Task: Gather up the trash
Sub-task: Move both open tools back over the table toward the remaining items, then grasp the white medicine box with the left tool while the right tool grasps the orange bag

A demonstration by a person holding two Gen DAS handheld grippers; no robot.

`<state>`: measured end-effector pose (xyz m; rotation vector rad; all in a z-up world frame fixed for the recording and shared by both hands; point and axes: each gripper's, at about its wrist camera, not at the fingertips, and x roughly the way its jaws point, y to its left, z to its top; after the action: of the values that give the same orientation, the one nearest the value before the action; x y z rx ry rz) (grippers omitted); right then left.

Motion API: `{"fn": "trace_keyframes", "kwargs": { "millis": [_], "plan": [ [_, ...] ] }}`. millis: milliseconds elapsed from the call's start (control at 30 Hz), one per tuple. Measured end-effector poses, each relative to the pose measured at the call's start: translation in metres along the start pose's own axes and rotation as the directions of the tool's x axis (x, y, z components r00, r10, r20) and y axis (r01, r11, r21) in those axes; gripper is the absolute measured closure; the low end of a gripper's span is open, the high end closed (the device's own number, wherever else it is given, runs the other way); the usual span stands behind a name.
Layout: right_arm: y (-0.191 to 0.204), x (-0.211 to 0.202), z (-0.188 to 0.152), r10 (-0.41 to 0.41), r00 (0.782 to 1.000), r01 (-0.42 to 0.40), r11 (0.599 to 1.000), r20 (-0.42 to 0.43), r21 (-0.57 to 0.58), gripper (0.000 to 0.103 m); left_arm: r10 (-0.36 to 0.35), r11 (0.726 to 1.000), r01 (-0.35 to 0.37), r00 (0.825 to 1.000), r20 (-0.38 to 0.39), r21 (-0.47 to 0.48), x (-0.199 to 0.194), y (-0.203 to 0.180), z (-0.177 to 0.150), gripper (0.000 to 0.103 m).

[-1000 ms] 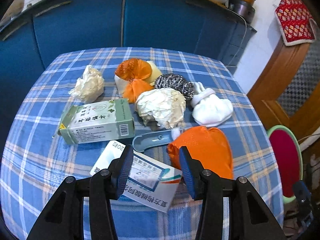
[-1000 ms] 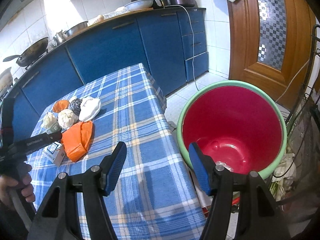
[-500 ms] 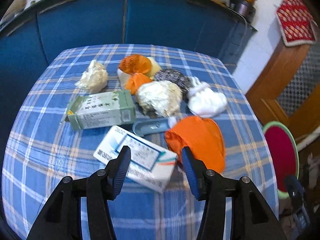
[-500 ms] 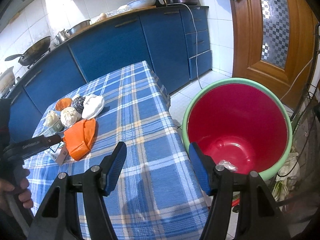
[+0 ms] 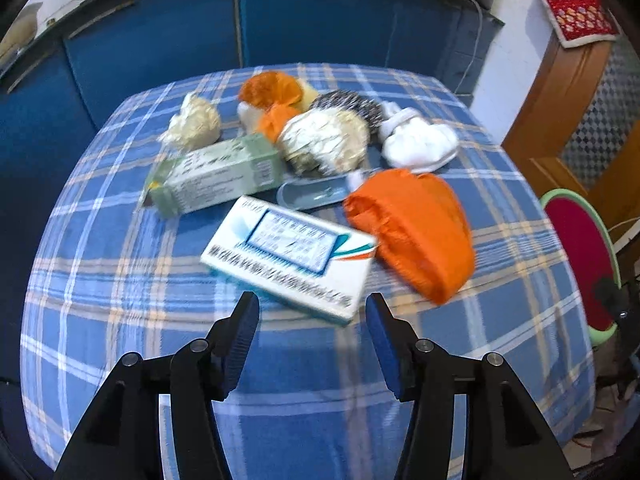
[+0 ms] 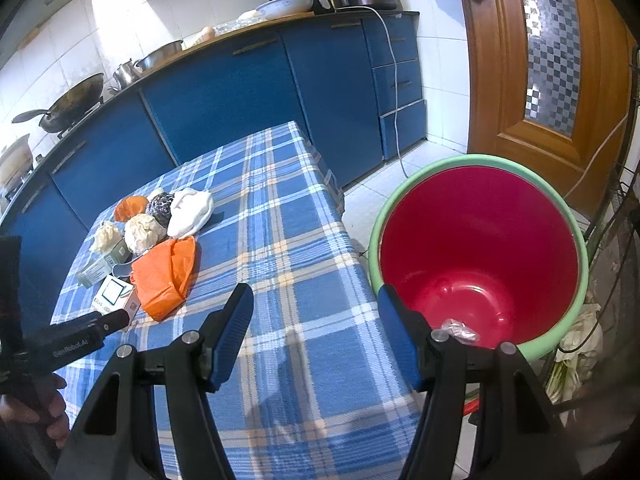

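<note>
Trash lies on a blue plaid tablecloth [image 5: 120, 280]: a white and blue box [image 5: 290, 254], a green box [image 5: 216, 176], an orange bag [image 5: 412, 228], crumpled paper balls [image 5: 326, 142], a white bundle [image 5: 420, 144], a grey plastic piece [image 5: 314, 194]. My left gripper [image 5: 312, 320] is open and empty, just short of the white box; it also shows in the right wrist view [image 6: 116, 320]. My right gripper [image 6: 316, 312] is open and empty above the table's right edge, beside a red bucket with a green rim [image 6: 480, 240] holding a small crumpled scrap [image 6: 460, 328].
Blue kitchen cabinets [image 6: 224, 88] run behind the table, with a wok [image 6: 68, 104] and pots on the counter. A wooden door [image 6: 560, 60] stands at the right. A wire rack with bags [image 6: 580, 340] is beside the bucket.
My left gripper has drawn back from the white box, which sat between its fingers and now lies ahead of the tips. My right gripper has barely moved.
</note>
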<state>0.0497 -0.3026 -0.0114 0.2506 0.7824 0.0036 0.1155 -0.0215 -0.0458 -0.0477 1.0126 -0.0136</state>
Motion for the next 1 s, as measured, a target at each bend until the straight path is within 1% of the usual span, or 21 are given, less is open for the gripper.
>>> {"fn": "trace_keyframes", "kwargs": {
  "millis": [100,233,333,533,600,700,800,867,1000],
  "plan": [
    [0.004,0.001,-0.001,0.005,1.0,-0.005,1.0,-0.002,-0.008,0.037,0.005,1.0,-0.005,1.0,0.0,-0.024,0.001,0.011,-0.004,0.046],
    [0.009,0.002,-0.001,0.011,1.0,-0.011,1.0,-0.006,-0.016,0.037,0.039,0.998,-0.039,0.999,0.007,-0.043,-0.001,0.026,-0.006,0.046],
    [0.012,0.003,-0.001,0.015,1.0,-0.015,1.0,-0.008,-0.024,0.037,0.071,0.995,-0.07,0.997,0.011,-0.073,-0.003,0.042,-0.009,0.046],
    [0.02,0.007,-0.002,0.022,1.0,-0.023,0.999,-0.016,-0.037,0.037,0.113,0.984,-0.111,0.993,0.012,-0.137,-0.007,0.072,-0.013,0.046],
    [0.022,0.008,-0.003,0.024,1.0,-0.025,0.999,-0.019,-0.041,0.037,0.098,0.983,-0.093,0.995,0.024,-0.156,-0.01,0.078,-0.013,0.046],
    [0.027,0.009,-0.003,0.027,0.999,-0.028,0.998,-0.023,-0.047,0.037,0.049,0.986,-0.038,0.997,0.063,-0.163,-0.017,0.08,-0.01,0.046],
    [0.031,0.011,-0.004,0.032,0.999,-0.033,0.998,-0.028,-0.055,0.037,0.005,0.988,0.009,0.996,0.089,-0.154,-0.019,0.074,-0.003,0.039],
    [0.034,0.013,-0.004,0.034,0.999,-0.036,0.997,-0.033,-0.061,0.037,-0.016,0.99,0.03,0.995,0.1,-0.14,-0.016,0.069,0.003,0.039],
    [0.04,0.014,-0.005,0.036,0.999,-0.039,0.997,-0.039,-0.072,0.037,-0.038,0.992,0.048,0.996,0.086,-0.12,-0.002,0.06,0.012,0.039]
  ]
}}
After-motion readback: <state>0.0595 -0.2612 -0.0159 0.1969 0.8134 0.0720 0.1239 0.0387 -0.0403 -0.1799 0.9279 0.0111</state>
